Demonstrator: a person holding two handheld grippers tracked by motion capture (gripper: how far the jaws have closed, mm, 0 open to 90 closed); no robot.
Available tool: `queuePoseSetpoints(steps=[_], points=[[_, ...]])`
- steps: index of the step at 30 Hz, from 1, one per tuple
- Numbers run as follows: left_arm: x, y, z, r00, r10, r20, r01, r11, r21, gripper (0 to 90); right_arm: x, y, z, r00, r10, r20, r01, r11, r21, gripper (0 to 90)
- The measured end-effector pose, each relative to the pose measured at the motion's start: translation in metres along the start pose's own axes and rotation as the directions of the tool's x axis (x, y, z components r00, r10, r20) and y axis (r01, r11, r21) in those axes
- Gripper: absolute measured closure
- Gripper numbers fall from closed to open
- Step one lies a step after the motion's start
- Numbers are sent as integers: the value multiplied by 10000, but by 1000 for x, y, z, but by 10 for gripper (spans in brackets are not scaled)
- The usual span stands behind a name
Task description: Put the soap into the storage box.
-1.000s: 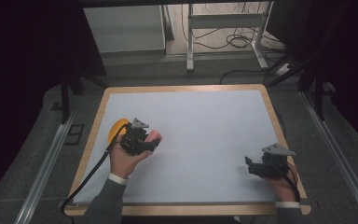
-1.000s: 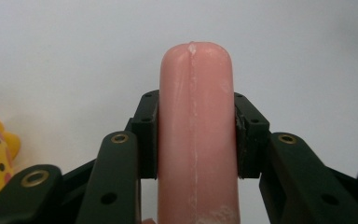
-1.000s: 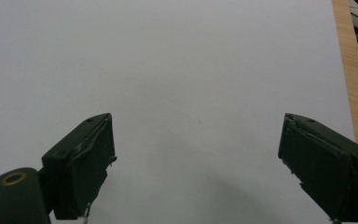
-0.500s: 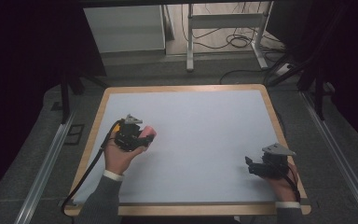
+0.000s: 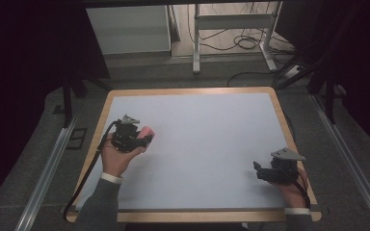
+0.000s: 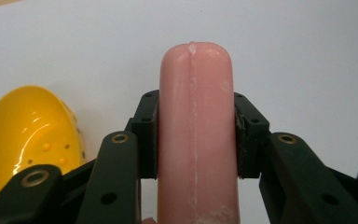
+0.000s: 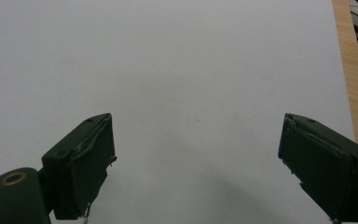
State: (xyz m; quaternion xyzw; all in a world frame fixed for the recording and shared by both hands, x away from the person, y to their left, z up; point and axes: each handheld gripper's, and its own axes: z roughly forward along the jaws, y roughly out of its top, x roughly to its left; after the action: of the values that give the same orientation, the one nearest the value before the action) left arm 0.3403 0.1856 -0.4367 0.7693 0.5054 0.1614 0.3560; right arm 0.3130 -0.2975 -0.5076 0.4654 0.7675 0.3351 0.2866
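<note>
There was the left gripper (image 5: 143,138) over the left part of the counter (image 5: 207,144), and its jaws were pinching a pink sausage-shaped thing (image 6: 196,130), smooth and rounded at the tip, a pale seam running down its length. In the left gripper view the two black jaws pressed flat against its sides, one on each flank, with the rounded end sticking out well past them toward the white surface. From the high view the pink end (image 5: 147,132) poked out to the right of the gripper body, the person's left hand (image 5: 118,156) wrapped underneath, a grey sleeve (image 5: 99,204) coming in from the bottom edge, a black cable (image 5: 92,168) looping down along the wooden rim.

Just beside that gripper, low on the left of its own view, sat a glossy yellow rounded thing (image 6: 30,140) with small dots and holes on its surface; what it was, I couldn't tell.

Over on the right, the right gripper (image 5: 257,168) rested near the front right corner of the counter, held in the right hand (image 5: 291,185), grey plate on top. Its jaws were spread wide with bare white surface between them in the right gripper view (image 7: 198,163), the wooden edge (image 7: 352,84) running along the right.
</note>
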Motion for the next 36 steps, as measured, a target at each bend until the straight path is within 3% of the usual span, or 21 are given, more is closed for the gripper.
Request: queuePoseSetpoints(steps=[22,36], points=[[23,5,-4,9988,-333,-361,331,9994,-60,600,-1,0,0,10000,17,-3,-17,10000,14,104],[46,8,-2,9950,-621,-780,636,9978,166,600,0,-1,1,10000,-8,10,8,10000,68,104]])
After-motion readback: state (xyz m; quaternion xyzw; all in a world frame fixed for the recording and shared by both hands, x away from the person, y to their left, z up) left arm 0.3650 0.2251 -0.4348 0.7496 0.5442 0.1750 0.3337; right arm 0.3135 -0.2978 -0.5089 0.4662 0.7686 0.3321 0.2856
